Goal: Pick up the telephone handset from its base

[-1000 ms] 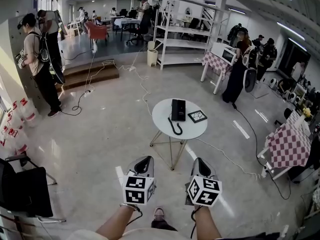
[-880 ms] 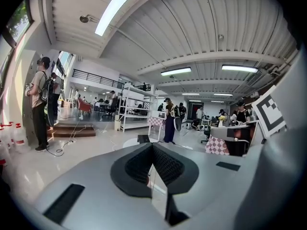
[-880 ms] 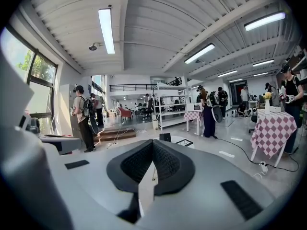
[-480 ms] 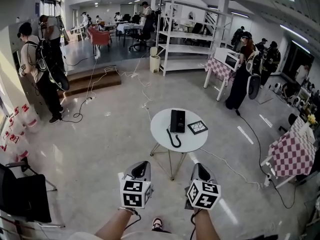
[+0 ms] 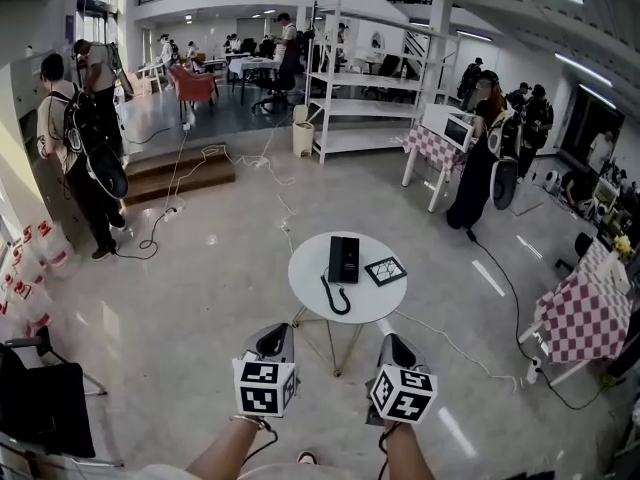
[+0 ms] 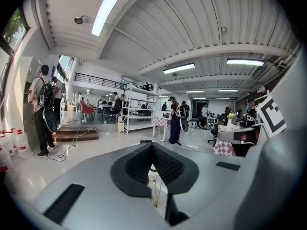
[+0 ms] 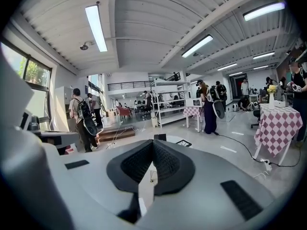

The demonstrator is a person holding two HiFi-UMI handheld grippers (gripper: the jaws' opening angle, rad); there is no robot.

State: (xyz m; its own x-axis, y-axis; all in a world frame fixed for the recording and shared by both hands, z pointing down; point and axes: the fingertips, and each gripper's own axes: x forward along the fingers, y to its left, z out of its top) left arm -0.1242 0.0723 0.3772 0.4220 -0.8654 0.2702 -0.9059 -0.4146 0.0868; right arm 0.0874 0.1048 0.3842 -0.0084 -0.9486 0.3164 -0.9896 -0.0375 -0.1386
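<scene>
The black telephone [image 5: 343, 259] lies on a small round white table [image 5: 310, 268] ahead of me, its handset resting on the base and its curly cord [image 5: 333, 298] trailing toward the table's near edge. My left gripper [image 5: 275, 335] and right gripper [image 5: 394, 344] hang side by side in front of the table, well short of it and lower in the head view. Both have their jaws shut with nothing between them. In the right gripper view the telephone [image 7: 160, 137] peeks just above the shut right gripper [image 7: 152, 143]. In the left gripper view the left gripper [image 6: 152, 145] hides most of the table.
A black-and-white marker tile [image 5: 385, 270] lies beside the phone. Cables [image 5: 455, 325] run across the floor. People stand at the left [image 5: 70, 148] and at the right [image 5: 480, 158]. White shelving [image 5: 365, 88], checked tables [image 5: 578, 318] and a black chair [image 5: 40, 403] ring the space.
The table with the telephone has come nearer and sits lower in the head view. Both grippers have advanced toward it together, still shut.
</scene>
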